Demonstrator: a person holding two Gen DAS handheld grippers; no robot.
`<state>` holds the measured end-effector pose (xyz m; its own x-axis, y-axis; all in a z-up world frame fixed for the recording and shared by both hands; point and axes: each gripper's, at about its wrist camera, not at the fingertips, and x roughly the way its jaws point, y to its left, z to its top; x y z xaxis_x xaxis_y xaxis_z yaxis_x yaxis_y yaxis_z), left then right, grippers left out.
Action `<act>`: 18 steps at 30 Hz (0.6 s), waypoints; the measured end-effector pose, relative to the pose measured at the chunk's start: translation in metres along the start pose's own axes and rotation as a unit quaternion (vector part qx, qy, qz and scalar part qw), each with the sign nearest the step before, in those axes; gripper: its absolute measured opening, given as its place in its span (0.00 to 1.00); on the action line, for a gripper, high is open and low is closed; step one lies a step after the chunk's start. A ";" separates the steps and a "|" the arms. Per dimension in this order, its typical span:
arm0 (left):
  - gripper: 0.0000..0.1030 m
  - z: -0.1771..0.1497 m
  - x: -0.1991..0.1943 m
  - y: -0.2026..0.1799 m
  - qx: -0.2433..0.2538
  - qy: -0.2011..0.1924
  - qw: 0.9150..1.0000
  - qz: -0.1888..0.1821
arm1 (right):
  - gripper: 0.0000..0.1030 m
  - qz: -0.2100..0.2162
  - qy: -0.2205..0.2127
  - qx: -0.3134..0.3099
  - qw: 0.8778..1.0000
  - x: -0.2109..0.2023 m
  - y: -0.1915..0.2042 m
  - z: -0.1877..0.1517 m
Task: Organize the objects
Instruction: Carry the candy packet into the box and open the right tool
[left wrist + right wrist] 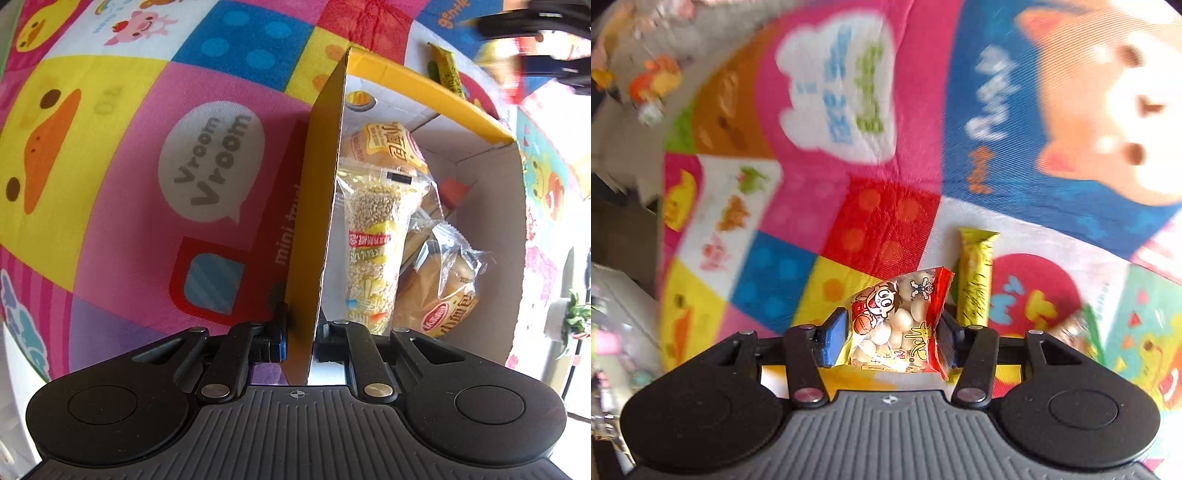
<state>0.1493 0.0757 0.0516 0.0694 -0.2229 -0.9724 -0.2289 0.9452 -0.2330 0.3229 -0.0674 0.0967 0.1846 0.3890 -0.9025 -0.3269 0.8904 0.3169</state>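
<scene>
My left gripper (pixel 299 332) is shut on the left wall of a yellow cardboard box (pixel 325 184), one finger outside and one inside. Inside the box lie a puffed-grain bar packet (pixel 373 240) and two wrapped bread buns (pixel 447 291), (pixel 388 147). My right gripper (pixel 894 328) is shut on a small red-edged snack packet (pixel 901 317) with a cartoon boy and white round pieces, held above the cloth. A yellow stick packet (pixel 975 280) lies on the cloth just beyond the right finger; it also shows behind the box (pixel 448 72).
A bright patchwork cartoon cloth (pixel 849 110) covers the whole surface. A blurred dark shape (pixel 535 26) hangs beyond the box's far corner. Small orange toys (pixel 653 85) sit off the cloth's far left edge. A potted plant (pixel 572 321) stands at the right.
</scene>
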 end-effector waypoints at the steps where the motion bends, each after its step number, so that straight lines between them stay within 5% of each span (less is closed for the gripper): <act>1: 0.13 -0.001 0.001 -0.001 0.001 0.002 1.000 0.001 | 0.49 0.004 -0.009 0.003 1.000 -0.014 -0.003 -0.006; 6: 0.13 0.003 0.005 -0.008 -0.003 0.018 1.000 -0.002 | 0.49 0.021 -0.031 0.048 0.998 -0.090 -0.021 -0.052; 10: 0.12 0.009 0.006 -0.014 0.015 0.021 1.000 -0.001 | 0.50 -0.012 -0.032 0.086 0.996 -0.136 -0.024 -0.105; 18: 0.12 0.010 0.008 -0.013 0.012 0.018 1.000 -0.004 | 0.51 -0.055 -0.004 0.102 0.993 -0.173 0.006 -0.186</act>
<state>0.1628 0.0636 0.0469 0.0358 -0.2382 -0.9706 -0.2058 0.9486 -0.2404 0.1169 -0.1732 0.2005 0.2166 0.2875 -0.9330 -0.1105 0.9567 0.2692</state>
